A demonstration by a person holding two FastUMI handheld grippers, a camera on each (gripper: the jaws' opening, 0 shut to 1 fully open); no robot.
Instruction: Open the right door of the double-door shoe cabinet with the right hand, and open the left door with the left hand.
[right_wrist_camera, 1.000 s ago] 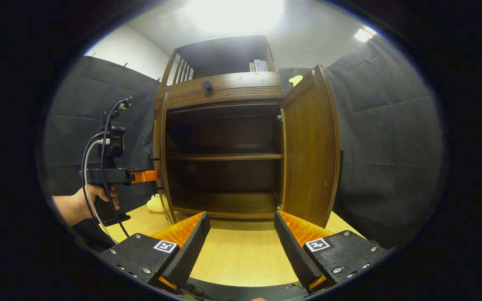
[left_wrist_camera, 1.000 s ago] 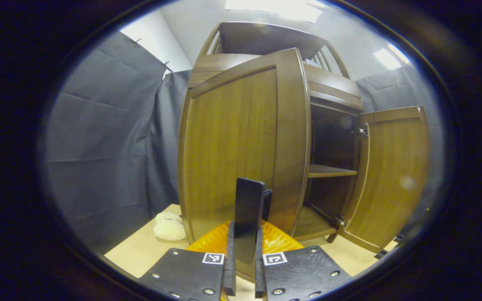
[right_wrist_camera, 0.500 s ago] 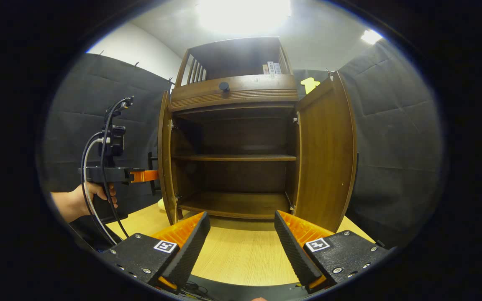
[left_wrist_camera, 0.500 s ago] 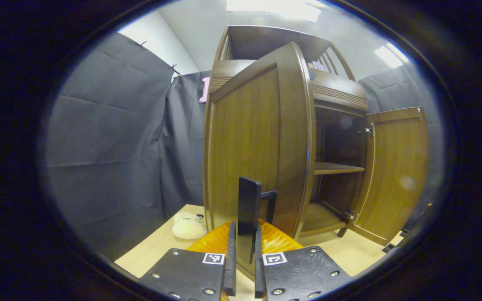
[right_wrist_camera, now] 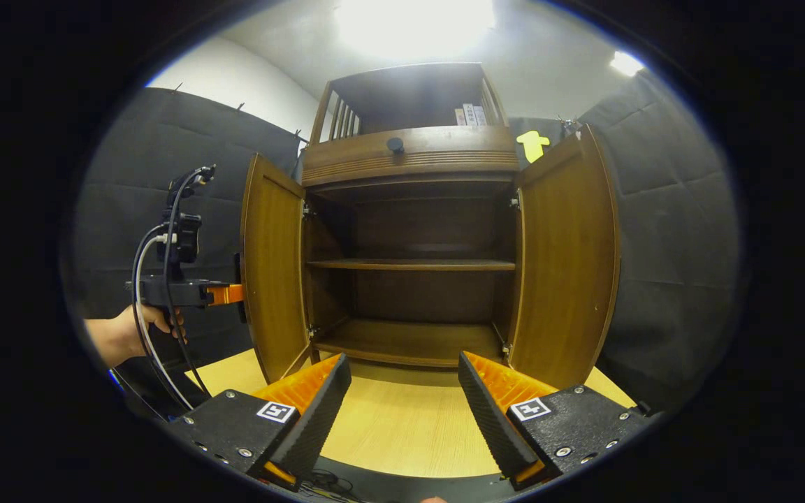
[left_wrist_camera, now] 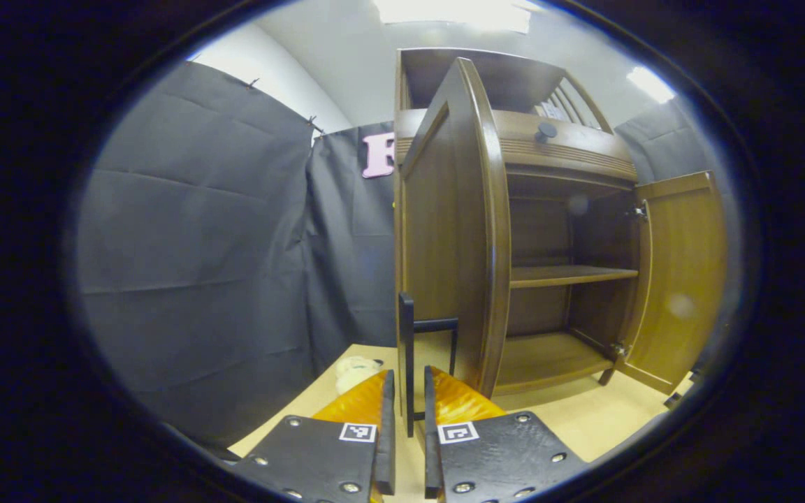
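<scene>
Both brown wooden doors of the shoe cabinet (right_wrist_camera: 409, 265) stand swung wide, the left gripper (left_wrist_camera: 406, 412) pinched narrowly on the left door's thin black bar handle (left_wrist_camera: 407, 363) to pull it outward, while the right gripper (right_wrist_camera: 402, 405) hovers spread and empty.

Recording booth set up as a mock household corner, not a lived-in home. Black cloth (right_wrist_camera: 661, 230) hangs as walls on both sides of the frame, pinned in creased panels against a plain white wall (right_wrist_camera: 235, 80) visible at upper left. Bright ceiling panel lights (right_wrist_camera: 413, 17) sit at top centre. A single wooden shoe cabinet (right_wrist_camera: 409, 157) stands on a light wood-grain tabletop (right_wrist_camera: 402, 426) at lower centre. At left, a hand (right_wrist_camera: 126, 335) holds a cabled handheld gripper rig (right_wrist_camera: 179, 290), and printed square markers (right_wrist_camera: 275, 411) on the near fingers indicate a data-collection setup.
</scene>
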